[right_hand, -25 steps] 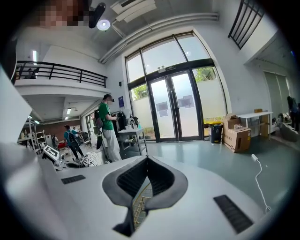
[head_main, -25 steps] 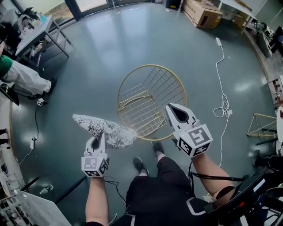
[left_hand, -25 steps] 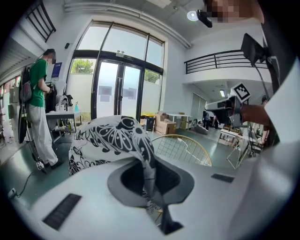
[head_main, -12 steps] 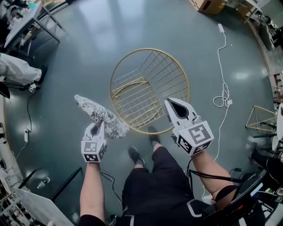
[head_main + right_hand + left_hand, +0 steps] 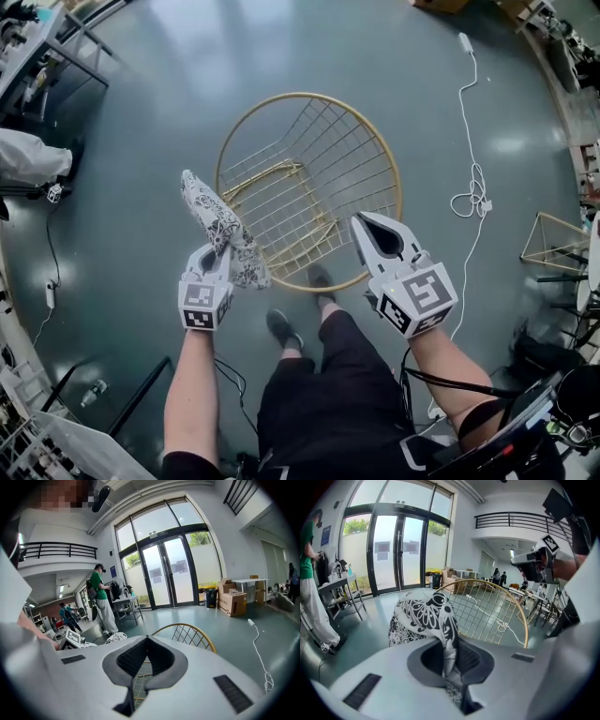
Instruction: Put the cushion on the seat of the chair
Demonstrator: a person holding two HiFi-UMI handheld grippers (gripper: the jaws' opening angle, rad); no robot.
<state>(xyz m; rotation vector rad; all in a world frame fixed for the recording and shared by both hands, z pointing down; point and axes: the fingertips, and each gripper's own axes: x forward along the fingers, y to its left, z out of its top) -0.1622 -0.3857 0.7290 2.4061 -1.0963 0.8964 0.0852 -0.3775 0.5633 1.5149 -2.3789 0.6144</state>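
The left gripper [image 5: 221, 253] grasps the cushion [image 5: 217, 225] just left of the chair [image 5: 309, 95], the right gripper [image 5: 363, 221] is clenched empty, and the seat is bare.

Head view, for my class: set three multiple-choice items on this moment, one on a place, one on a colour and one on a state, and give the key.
1. Relative to the chair, the cushion is: A on its seat; B at its left, held up; C under it.
2. The chair's frame is: A black; B gold; C blue.
3. The left hand-held gripper is: A open and empty; B shut on the chair; C shut on the cushion.

Key: 1 B, the cushion hangs beside the rim and the seat is bare; 2 B, the wire is gold throughout; 3 C, the patterned cloth is pinched between its jaws.
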